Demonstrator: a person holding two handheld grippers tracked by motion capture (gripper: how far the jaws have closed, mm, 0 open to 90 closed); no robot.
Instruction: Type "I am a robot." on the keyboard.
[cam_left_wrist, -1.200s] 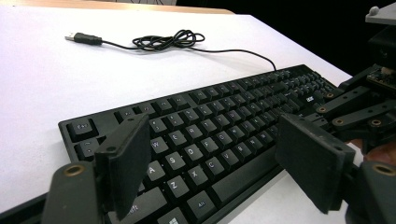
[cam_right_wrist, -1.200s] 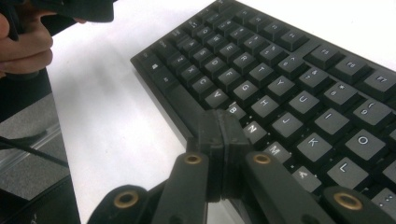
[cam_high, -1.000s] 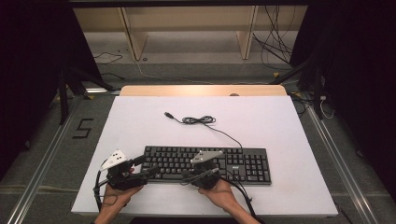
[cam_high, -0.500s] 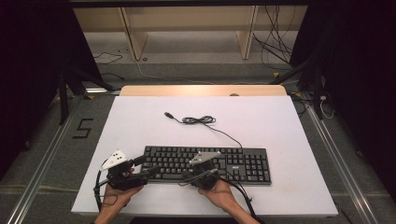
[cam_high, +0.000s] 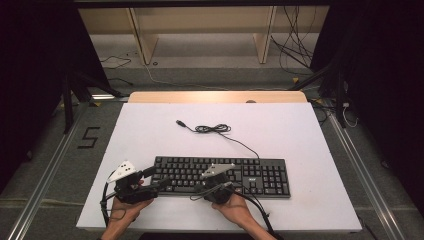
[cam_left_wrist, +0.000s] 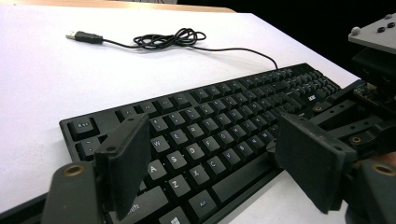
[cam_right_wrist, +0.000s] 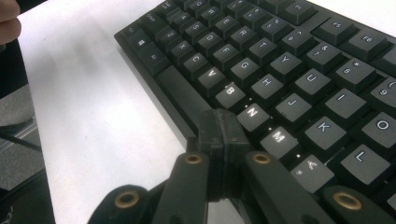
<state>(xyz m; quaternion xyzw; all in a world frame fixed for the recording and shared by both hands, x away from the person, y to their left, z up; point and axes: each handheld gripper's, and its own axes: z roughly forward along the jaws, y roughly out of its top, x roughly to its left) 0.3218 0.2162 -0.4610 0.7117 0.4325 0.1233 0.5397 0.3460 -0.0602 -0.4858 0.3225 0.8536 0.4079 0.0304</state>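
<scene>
Little changed over the last second: keyboard (cam_high: 220, 175) unmoved near the bench's (cam_high: 300, 130) front edge, cable (cam_high: 212, 128) coiled behind it. Right gripper (cam_right_wrist: 223, 128) pressed together, tips at the space bar's edge by N. Left gripper (cam_left_wrist: 215, 168) spread apart over the keyboard's left end. Judged: key-pressing under way, no visible progress.

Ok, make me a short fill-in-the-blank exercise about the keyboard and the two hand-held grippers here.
1. The right hand-held gripper has its jaws ____.
2. The left hand-held gripper has its jaws ____.
3. The keyboard is coloured ____.
4. The cable lies on the ____ table.

Missing words: shut, open, black, white
</scene>
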